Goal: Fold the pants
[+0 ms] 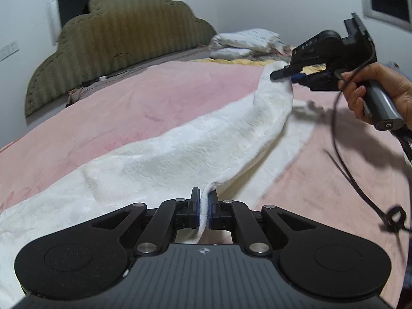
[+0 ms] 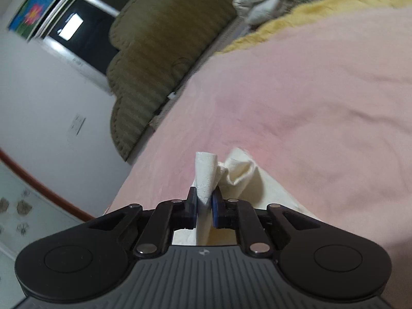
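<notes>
We had both the left tongs (image 1: 205, 203) and right tongs (image 2: 204, 203) clamped on the white pants (image 1: 159, 159), lifted off the bed (image 1: 128, 97), apparently mid-fold, nothing laid flat yet.

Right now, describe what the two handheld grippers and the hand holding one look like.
Both are matte black. The left gripper has linkage arms with silver rivets, blue-edged finger pads, round side discs, a ribbed grey top plate and a small star-like logo. The right gripper matches it; seen from outside it has a grey handle, faint lettering and a trailing black cable. The bare hand shows a pale blue cuff.
</notes>
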The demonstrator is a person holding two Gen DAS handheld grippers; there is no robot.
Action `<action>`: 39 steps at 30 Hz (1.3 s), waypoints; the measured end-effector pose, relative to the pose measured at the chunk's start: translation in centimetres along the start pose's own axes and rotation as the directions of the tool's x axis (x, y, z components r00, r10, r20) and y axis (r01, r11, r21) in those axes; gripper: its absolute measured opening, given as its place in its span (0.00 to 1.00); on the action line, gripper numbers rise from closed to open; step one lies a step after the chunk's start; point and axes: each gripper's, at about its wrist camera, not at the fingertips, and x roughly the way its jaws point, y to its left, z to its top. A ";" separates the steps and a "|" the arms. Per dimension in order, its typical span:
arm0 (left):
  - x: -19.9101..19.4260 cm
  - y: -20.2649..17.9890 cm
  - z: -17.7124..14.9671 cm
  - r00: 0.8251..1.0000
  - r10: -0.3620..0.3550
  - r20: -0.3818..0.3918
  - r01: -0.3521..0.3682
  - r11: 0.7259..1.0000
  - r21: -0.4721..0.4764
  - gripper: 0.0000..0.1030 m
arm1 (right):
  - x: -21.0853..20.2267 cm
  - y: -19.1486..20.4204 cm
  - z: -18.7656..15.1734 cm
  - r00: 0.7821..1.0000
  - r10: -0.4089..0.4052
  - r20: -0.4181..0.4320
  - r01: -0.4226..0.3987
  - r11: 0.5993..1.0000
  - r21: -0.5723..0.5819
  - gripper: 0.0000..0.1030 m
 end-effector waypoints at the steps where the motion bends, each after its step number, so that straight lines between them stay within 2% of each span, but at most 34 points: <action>1: 0.0 0.2 0.4 1.000 0.024 0.011 -0.024 1.000 -0.012 0.08 | 0.3 0.9 0.6 1.000 0.016 0.003 -0.016 1.000 -0.016 0.10; 3: -0.3 0.6 1.4 0.992 0.113 0.062 -0.110 0.993 -0.046 0.08 | 0.7 3.3 1.9 0.996 0.076 0.036 -0.074 0.995 -0.072 0.10; 4: -0.8 0.7 2.0 0.978 0.177 0.110 -0.170 0.983 -0.069 0.08 | 0.5 4.6 2.4 0.989 0.127 0.079 -0.118 0.987 -0.107 0.10; 6: -2.3 0.6 2.8 0.942 0.261 0.210 -0.251 0.965 -0.070 0.08 | -0.6 6.8 3.1 0.957 0.241 0.163 -0.208 0.959 -0.194 0.10; 7: -2.6 0.4 3.0 0.937 0.266 0.225 -0.263 0.964 -0.044 0.08 | -1.3 7.5 3.1 0.941 0.277 0.196 -0.231 0.946 -0.226 0.10; 8: -2.5 0.1 3.1 0.950 0.237 0.203 -0.244 0.970 0.009 0.07 | -1.7 7.5 3.0 0.942 0.264 0.209 -0.215 0.949 -0.231 0.10; 9: -2.1 -0.3 3.0 0.968 0.195 0.159 -0.207 0.976 0.063 0.10 | -1.7 7.0 2.8 0.955 0.214 0.204 -0.168 0.961 -0.220 0.10; 10: -1.5 -0.8 2.4 0.982 0.152 0.109 -0.163 0.981 0.103 0.12 | -1.4 5.9 2.4 0.976 0.124 0.177 -0.089 0.978 -0.190 0.10; 11: -1.1 -1.5 1.7 0.990 0.119 0.076 -0.128 0.984 0.127 0.12 | -0.9 4.2 1.9 0.991 0.022 0.131 -0.004 0.991 -0.137 0.11; 12: -0.9 -2.2 0.9 0.994 0.098 0.055 -0.105 0.982 0.154 0.12 | -0.4 2.1 1.3 0.996 -0.061 0.072 0.065 0.996 -0.060 0.12; 13: -0.8 -2.9 0.2 0.995 0.086 0.045 -0.093 0.978 0.186 0.12 | -0.2 -0.4 0.5 0.995 -0.096 0.015 0.095 0.995 0.029 0.12; 15: -0.7 -4.2 -1.2 0.994 0.094 0.050 -0.104 0.959 0.264 0.12 | -0.5 -3.8 -1.1 0.996 -0.089 -0.027 0.092 0.984 0.150 0.13; 17: -0.6 -4.5 -1.6 0.993 0.102 0.053 -0.113 0.949 0.294 0.12 | -1.1 -5.2 -1.8 0.999 -0.039 -0.020 0.042 0.979 0.200 0.13; 23: -0.3 -3.1 -1.2 0.996 0.080 0.031 -0.085 0.974 0.212 0.12 | -2.0 -5.1 -1.3 1.000 -0.008 -0.010 0.009 0.982 0.186 0.15; 26: -0.1 -3.2 -1.5 0.997 0.079 0.020 -0.082 0.976 0.203 0.12 | -2.2 -5.0 -1.4 0.999 -0.033 -0.003 0.033 0.982 0.185 0.15; 27: -0.1 -3.3 -1.4 0.997 0.079 0.017 -0.081 0.976 0.201 0.12 | -2.1 -4.9 -1.2 0.999 -0.034 0.005 0.032 0.979 0.201 0.17; 28: -0.1 -3.3 -1.4 0.997 0.080 0.015 -0.081 0.977 0.200 0.12 | -2.1 -5.1 -1.1 0.999 -0.040 0.012 0.036 0.974 0.225 0.21; 29: -0.1 -3.3 -1.4 0.997 0.080 0.014 -0.081 0.977 0.198 0.12 | -2.2 -5.3 -0.9 0.999 -0.044 0.019 0.038 0.969 0.243 0.31; 30: 0.0 -3.3 -1.4 0.997 0.080 0.013 -0.081 0.977 0.195 0.12 | -2.4 -5.3 -0.8 0.999 -0.030 0.038 0.020 0.968 0.249 0.32; 35: 0.3 -3.4 -1.3 0.997 0.081 0.004 -0.080 0.979 0.186 0.15 | -2.4 -4.0 0.2 0.996 0.055 0.074 -0.068 0.982 0.175 0.32; 39: 0.4 -3.4 -1.3 0.996 0.085 0.006 -0.084 0.978 0.191 0.18 | -1.3 -3.0 0.9 0.998 0.044 0.045 -0.051 0.987 0.151 0.34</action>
